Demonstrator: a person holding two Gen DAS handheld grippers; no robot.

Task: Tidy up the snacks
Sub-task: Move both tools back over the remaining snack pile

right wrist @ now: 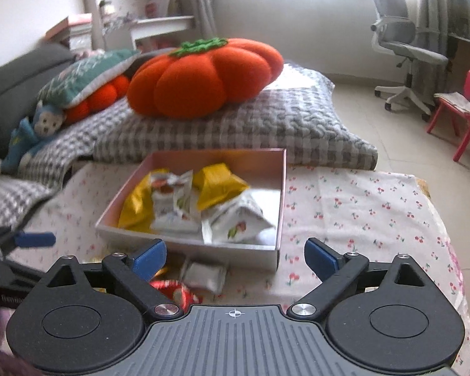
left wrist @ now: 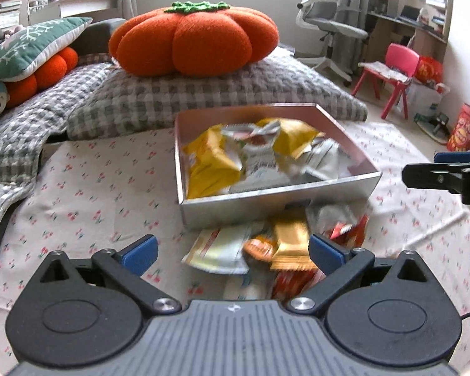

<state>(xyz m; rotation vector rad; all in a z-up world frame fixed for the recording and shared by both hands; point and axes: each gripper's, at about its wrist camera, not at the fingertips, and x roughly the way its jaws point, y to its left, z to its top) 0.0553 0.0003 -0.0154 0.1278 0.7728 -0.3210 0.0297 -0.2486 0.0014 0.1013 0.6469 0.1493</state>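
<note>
- Cushions at ten o'clock, with the orange pumpkin on a checked quilt at twelve.
- Left tool spread wide, nothing between its blue pads; loose snacks lie on the cherry-print sheet just beyond them, against the box's near wall.
- Box at centre, open-topped, holding yellow and white snack packets.
- Right tool also spread and empty, at the box's near corner; a white packet and a red one lie at seven o'clock from it.
</note>
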